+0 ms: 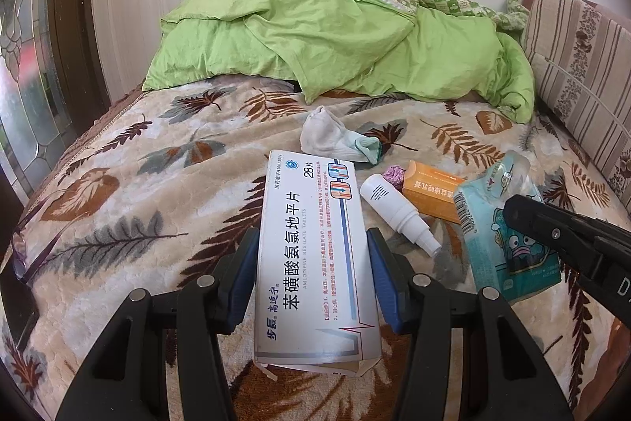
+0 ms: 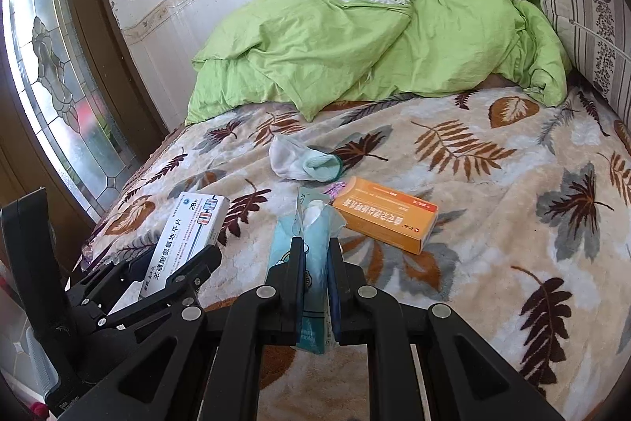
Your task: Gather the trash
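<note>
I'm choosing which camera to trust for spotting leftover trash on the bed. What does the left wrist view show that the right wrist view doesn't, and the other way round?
Only the left wrist view shows the white spray bottle lying between the white box and the orange box.

Only the right wrist view shows the tissue pack squeezed thin in the right gripper.

Both show the left gripper clamping the white box, the orange box, tissue pack, sock, purple wrapper and green quilt.

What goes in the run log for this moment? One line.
left gripper: shut on white medicine box | right gripper: shut on tissue pack | on bed: orange box, spray bottle, sock
</note>
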